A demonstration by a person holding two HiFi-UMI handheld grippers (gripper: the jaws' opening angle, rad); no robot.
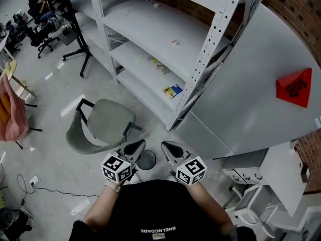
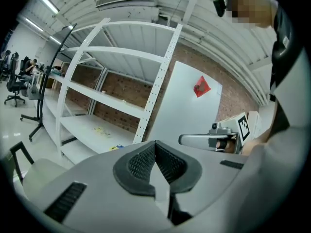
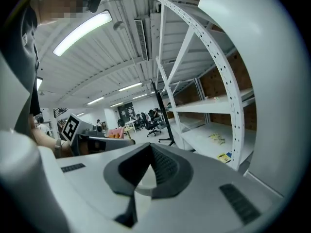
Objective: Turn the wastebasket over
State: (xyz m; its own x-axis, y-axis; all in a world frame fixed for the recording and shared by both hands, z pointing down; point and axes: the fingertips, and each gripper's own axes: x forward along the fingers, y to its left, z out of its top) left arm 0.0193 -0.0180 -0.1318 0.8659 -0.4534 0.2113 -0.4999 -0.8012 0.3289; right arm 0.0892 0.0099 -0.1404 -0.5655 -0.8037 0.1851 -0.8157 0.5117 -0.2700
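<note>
- the left gripper (image 2: 155, 147) was shut, its ribbed pads pressed together with nothing between them.
- the right gripper (image 3: 149, 148) was likewise fully closed and empty.
- both were held side by side close against the person's chest, pointing roughly level towards the white shelving (image 1: 150, 44), well above the floor (image 1: 60, 154).
- neither gripper touched any object.
- a small round dark item (image 1: 146, 160) stood on the floor directly below and between the two grippers; this was judged the likely wastebasket, seen end-on.
- it could not be told whether its base or its mouth faced up.
- a grey chair (image 1: 108, 118) stood just beside it.
- assessment: no turning was in hand at this moment. with both grippers empty and clear of the basket, the task was either finished or not yet started; the views did not settle which.
</note>
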